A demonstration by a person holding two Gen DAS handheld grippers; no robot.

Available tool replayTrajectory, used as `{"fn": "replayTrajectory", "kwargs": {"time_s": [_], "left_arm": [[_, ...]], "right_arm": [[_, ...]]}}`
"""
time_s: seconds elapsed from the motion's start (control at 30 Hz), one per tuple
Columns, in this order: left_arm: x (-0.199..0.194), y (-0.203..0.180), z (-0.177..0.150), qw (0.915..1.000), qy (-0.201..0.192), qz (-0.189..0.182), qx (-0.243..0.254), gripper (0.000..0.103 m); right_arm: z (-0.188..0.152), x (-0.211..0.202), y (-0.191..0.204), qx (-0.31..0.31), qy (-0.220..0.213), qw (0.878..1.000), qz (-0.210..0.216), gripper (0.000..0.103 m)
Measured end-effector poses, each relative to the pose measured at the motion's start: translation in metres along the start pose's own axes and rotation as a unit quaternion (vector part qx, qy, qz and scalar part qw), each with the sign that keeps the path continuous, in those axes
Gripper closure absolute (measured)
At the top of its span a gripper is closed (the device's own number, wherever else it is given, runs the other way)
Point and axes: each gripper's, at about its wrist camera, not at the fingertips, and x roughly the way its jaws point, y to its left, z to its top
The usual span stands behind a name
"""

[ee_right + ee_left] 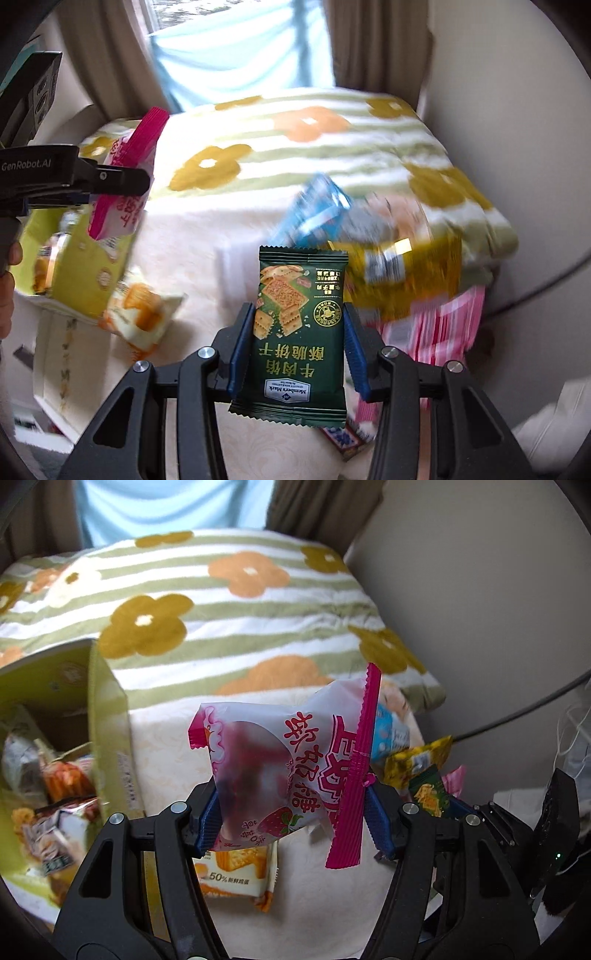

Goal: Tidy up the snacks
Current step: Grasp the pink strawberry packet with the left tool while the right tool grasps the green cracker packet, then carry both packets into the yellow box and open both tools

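Nearest your left lens: your left gripper (291,819) has its blue pads clamped on a pink-and-white strawberry candy bag (280,764), held in the air over the cream tablecloth (173,746). Nearest your right lens: your right gripper (297,345) is closed on a dark green cracker packet (301,332), upright between the pads, printed text upside down to the camera.

Largest thing in both views is the flower-print blanket (221,602), folded on the far side of the surface, curtains and window behind it. Next, the yellow-green box (107,716) at your left: only the left view looks down into it, showing several wrapped snacks inside (62,782). The right view shows only its outer wall (85,266), with your left gripper (122,179) and the candy bag (125,206) above the box edge.

The loose pile sits to the right. The right view shows it wide but blurred: a yellow packet (406,269), a blue packet (317,210), a pink-striped packet (443,325). The left view catches just slivers of these past the candy bag.

An orange-and-white egg-cake packet (236,871) lies on the cloth just beside the box; the left view reads "50%" on it, the right view shows it from the side (144,314).
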Motion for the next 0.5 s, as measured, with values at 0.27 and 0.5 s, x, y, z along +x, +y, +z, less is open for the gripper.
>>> {"fn": "replayTrajectory", "kwargs": {"time_s": [0.27,0.5], "left_arm": [[-0.082,0.036,-0.005,0.994,-0.079,0.039,-0.065,0.041],[-0.136,0.103,-0.021,0.9849,-0.112,0.089,-0.097,0.041]], "right_arm": [[0.053,-0.025,0.05,-0.085,-0.042,0.992,0.082,0.061],[0.083,-0.03,0.121,-0.137,-0.071,0.979,0.134,0.061]]}}
